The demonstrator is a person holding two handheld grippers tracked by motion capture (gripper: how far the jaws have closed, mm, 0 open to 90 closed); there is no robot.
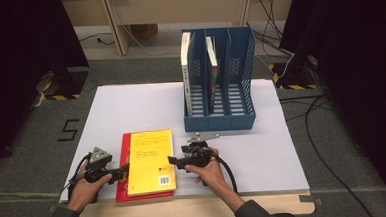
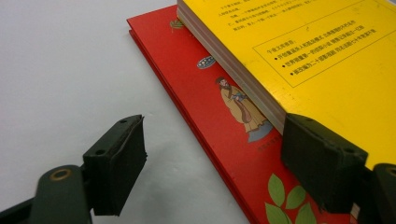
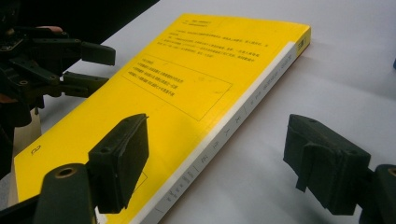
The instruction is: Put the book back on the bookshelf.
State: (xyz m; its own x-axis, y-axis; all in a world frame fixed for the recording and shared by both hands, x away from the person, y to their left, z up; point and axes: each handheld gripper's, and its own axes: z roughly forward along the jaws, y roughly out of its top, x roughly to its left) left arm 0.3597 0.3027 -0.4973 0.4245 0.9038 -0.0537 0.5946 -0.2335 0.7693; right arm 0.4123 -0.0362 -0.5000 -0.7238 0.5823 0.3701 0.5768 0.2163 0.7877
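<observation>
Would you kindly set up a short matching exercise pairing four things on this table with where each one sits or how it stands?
Things:
1. yellow book
2. red book
3. blue file rack
4. right hand-held gripper

Places or states:
A. at the far side of the white board, two books upright in it
B. lying flat, bottommost in the stack
C. open at the stack's right edge, gripping nothing
D. lying on top of the other book

Pairs: 1-D, 2-B, 3-A, 4-C

L gripper (image 2: 212,161) open | astride red book (image 2: 205,98) edge | yellow book (image 2: 327,60) on top
</observation>
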